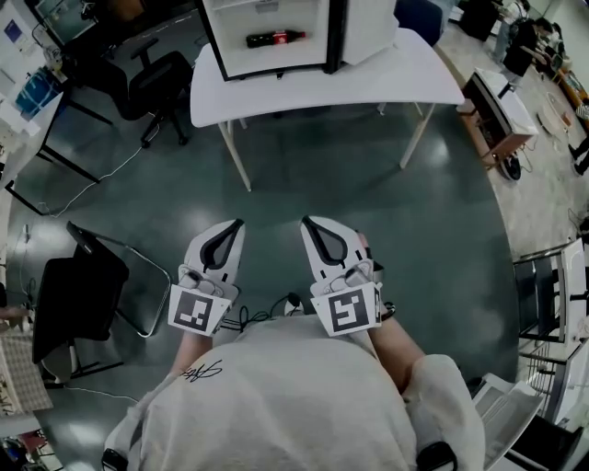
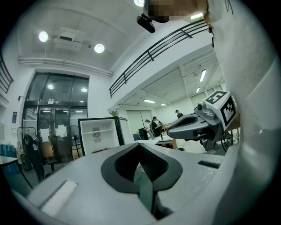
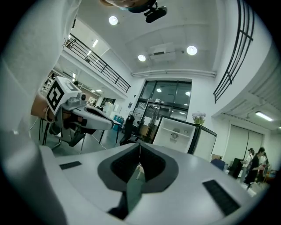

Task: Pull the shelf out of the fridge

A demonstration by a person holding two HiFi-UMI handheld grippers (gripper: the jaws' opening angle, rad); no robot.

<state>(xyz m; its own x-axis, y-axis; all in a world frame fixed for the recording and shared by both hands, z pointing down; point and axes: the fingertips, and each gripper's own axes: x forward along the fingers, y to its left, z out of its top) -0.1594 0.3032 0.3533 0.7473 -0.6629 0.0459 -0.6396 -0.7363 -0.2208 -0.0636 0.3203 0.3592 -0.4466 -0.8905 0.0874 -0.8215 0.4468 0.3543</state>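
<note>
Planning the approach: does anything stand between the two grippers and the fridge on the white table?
Nothing visible does. Only bare floor lies between the left gripper, the right gripper and the table. The fridge stands open toward them. The black chair sits off to the left.

No legible text anywhere. Black-and-white square markers, no letters, sit on the cubes of the left gripper [image 1: 236,224] and right gripper [image 1: 307,222]. Near, a dark script print [image 1: 201,371] on the person's grey sweatshirt [image 1: 285,405] is unreadable. Far, the bottle [image 1: 274,39] in the fridge [image 1: 230,28] has a red label, illegible.
</note>
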